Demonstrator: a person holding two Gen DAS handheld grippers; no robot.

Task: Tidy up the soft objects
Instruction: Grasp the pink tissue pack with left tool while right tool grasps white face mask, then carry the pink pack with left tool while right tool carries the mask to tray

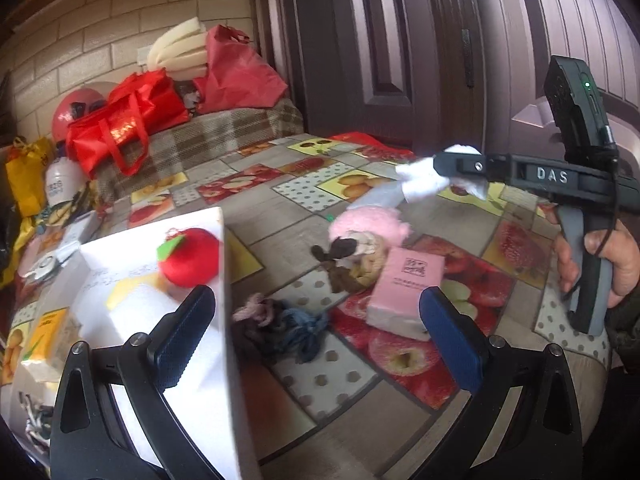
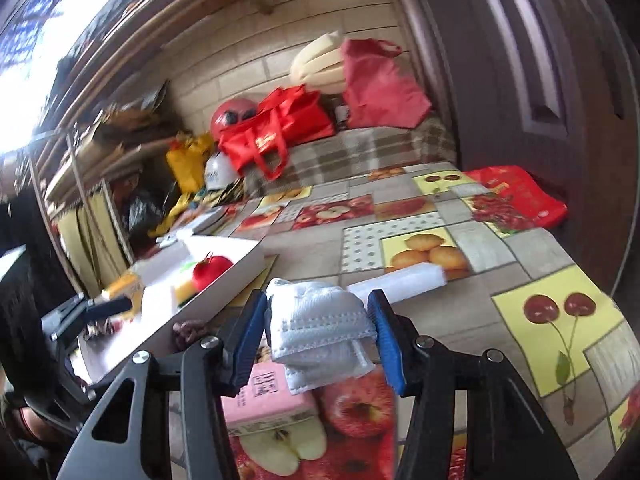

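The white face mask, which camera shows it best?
The right wrist view: the white face mask fills the centre, pinched between the right gripper's jaws, its pleats clear. The left wrist view shows it small, from the side.

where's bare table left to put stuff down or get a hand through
Bare cloth lies on the far side of the table, between the white box and the door-side edge, up to the plaid cover. Crowded: the near middle, where the pink plush toy, pink tissue pack and dark yarn tangle bunch together. The box already holds a red plush apple.
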